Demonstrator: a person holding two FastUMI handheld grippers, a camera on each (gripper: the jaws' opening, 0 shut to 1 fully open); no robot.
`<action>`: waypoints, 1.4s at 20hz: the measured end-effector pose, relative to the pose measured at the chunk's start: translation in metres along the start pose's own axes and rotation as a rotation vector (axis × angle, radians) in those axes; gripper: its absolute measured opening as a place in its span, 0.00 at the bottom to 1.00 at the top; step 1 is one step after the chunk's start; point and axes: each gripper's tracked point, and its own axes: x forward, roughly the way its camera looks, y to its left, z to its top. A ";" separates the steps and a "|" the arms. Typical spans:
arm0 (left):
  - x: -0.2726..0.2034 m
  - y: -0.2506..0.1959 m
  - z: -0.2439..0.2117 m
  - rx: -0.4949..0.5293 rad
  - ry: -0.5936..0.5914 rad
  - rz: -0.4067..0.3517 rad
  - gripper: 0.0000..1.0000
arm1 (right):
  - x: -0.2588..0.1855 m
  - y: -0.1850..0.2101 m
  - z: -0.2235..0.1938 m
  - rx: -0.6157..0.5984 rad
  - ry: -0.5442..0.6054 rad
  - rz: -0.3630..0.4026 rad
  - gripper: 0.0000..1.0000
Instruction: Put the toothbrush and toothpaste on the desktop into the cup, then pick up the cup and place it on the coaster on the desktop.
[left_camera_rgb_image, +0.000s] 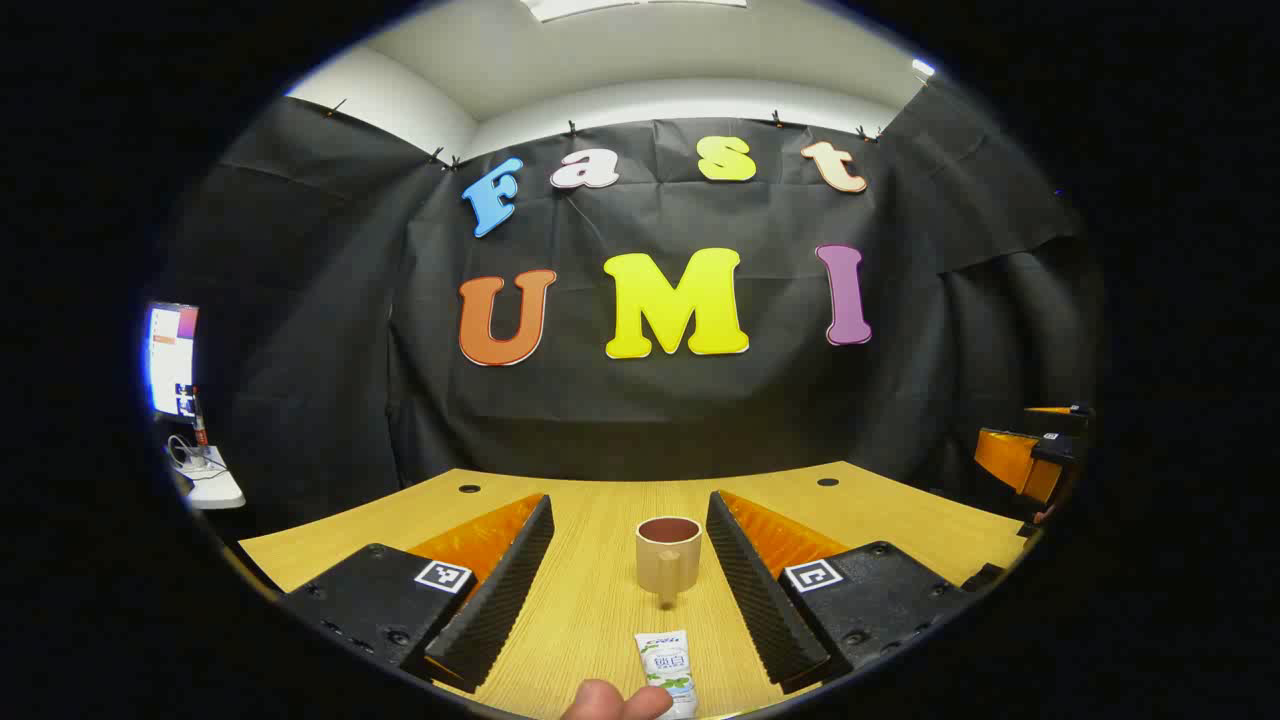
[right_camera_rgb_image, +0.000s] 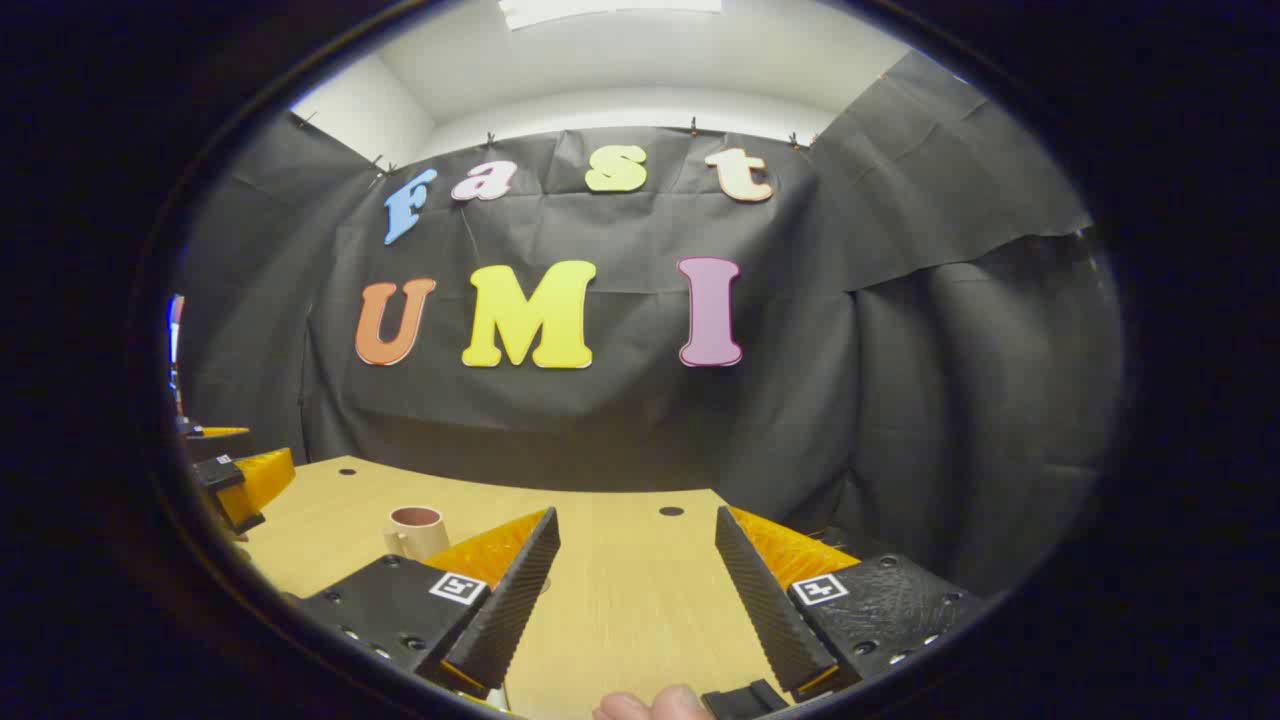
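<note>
A beige cup (left_camera_rgb_image: 667, 560) with a dark inside stands upright on the wooden desk (left_camera_rgb_image: 600, 620), its handle facing me. My left gripper (left_camera_rgb_image: 628, 575) is open, and the cup sits ahead between its fingers without touching them. A white toothpaste tube (left_camera_rgb_image: 668, 672) lies flat on the desk just below the cup, near a fingertip (left_camera_rgb_image: 610, 702). In the right gripper view the cup (right_camera_rgb_image: 417, 530) stands far left, beyond the left finger. My right gripper (right_camera_rgb_image: 635, 590) is open over bare desk (right_camera_rgb_image: 640, 620). The other gripper (right_camera_rgb_image: 235, 480) shows at the far left edge.
A lit monitor (left_camera_rgb_image: 172, 358) and a small white shelf with cables stand off the desk's left end. Black cloth walls close the back and sides. Two small dark holes (left_camera_rgb_image: 469, 489) mark the desk's far edge. The other gripper (left_camera_rgb_image: 1030, 455) hangs at the right edge.
</note>
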 end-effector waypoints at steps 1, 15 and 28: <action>0.000 -0.001 -0.001 -0.001 0.002 -0.003 0.98 | 0.000 0.001 0.000 0.000 -0.001 0.004 0.94; 0.006 -0.009 -0.016 -0.004 0.050 -0.010 0.98 | -0.001 0.003 -0.010 -0.004 0.026 0.026 0.95; -0.008 -0.019 -0.095 -0.022 0.325 -0.027 0.98 | -0.004 0.006 -0.034 0.003 0.072 0.062 0.94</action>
